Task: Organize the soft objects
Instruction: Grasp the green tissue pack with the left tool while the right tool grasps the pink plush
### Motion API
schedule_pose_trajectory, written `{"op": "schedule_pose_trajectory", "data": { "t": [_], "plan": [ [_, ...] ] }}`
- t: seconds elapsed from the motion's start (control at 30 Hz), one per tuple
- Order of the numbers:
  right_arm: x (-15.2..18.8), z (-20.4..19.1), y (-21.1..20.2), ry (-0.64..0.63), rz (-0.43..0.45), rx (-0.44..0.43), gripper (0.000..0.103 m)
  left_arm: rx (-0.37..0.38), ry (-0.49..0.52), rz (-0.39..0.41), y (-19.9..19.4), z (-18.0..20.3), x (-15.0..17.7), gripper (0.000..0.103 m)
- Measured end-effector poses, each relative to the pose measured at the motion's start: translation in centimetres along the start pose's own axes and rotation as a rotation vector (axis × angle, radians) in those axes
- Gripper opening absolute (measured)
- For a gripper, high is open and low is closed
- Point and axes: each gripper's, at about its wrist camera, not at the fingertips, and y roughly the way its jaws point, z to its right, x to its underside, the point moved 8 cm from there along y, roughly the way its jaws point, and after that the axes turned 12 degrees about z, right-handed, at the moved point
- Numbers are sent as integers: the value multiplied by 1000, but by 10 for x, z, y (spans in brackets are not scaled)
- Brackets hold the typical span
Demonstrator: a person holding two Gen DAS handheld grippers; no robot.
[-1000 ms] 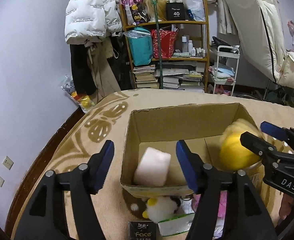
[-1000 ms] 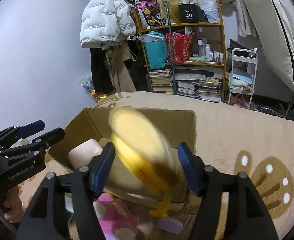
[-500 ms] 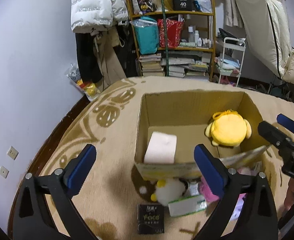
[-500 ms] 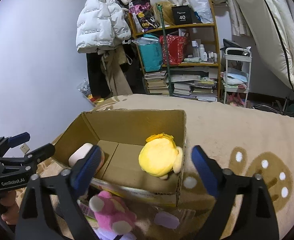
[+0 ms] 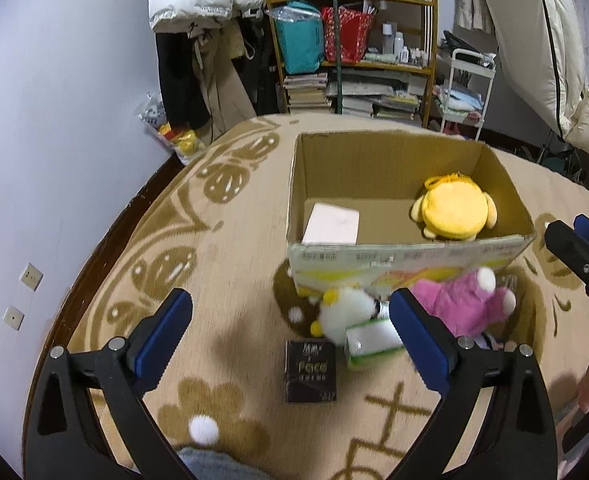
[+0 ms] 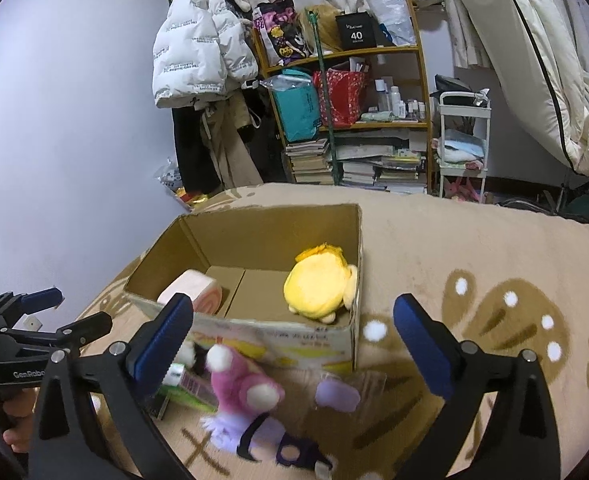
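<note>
An open cardboard box (image 5: 410,256) (image 6: 294,336) stands on the patterned rug. Inside lie a yellow plush (image 5: 452,212) (image 6: 318,288) at the right and a pink-white soft block (image 5: 330,224) (image 6: 192,294) at the left. In front of the box lie a white plush (image 5: 344,314), a pink plush (image 5: 464,304) (image 6: 240,384) and a small purple soft piece (image 6: 336,394). My left gripper (image 5: 290,342) is open and empty, above the rug in front of the box. My right gripper (image 6: 294,344) is open and empty, above the box's near wall.
A black "Face" pack (image 5: 310,370) and a green-white pack (image 5: 368,342) lie by the plush toys. A cluttered shelf (image 5: 354,48) with books, hanging coats (image 5: 198,40) and a white trolley (image 5: 464,92) stand beyond the rug. The lilac wall (image 5: 54,120) runs along the left.
My right gripper opened and let the yellow plush drop into the box. My left gripper opened wider. Both grippers pulled back and up from the box.
</note>
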Motion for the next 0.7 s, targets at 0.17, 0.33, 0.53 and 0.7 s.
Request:
{"op": "schedule_pose_trajectory", "data": {
  "t": [0.17, 0.33, 0.53, 0.7],
  "plan": [
    [7, -4, -8, -4, -19, 0, 103, 16, -6, -44, -5, -1, 13, 98],
    [14, -5, -9, 18, -39, -3, 103, 38, -10, -50, -8, 3, 17, 98],
    [20, -4, -2, 39, -61, -5, 103, 60, -16, -75, 1, 10, 21, 98],
    [25, -1, 10, 77, -91, -14, 103, 78, -9, -106, 13, 18, 26, 98]
  ]
}}
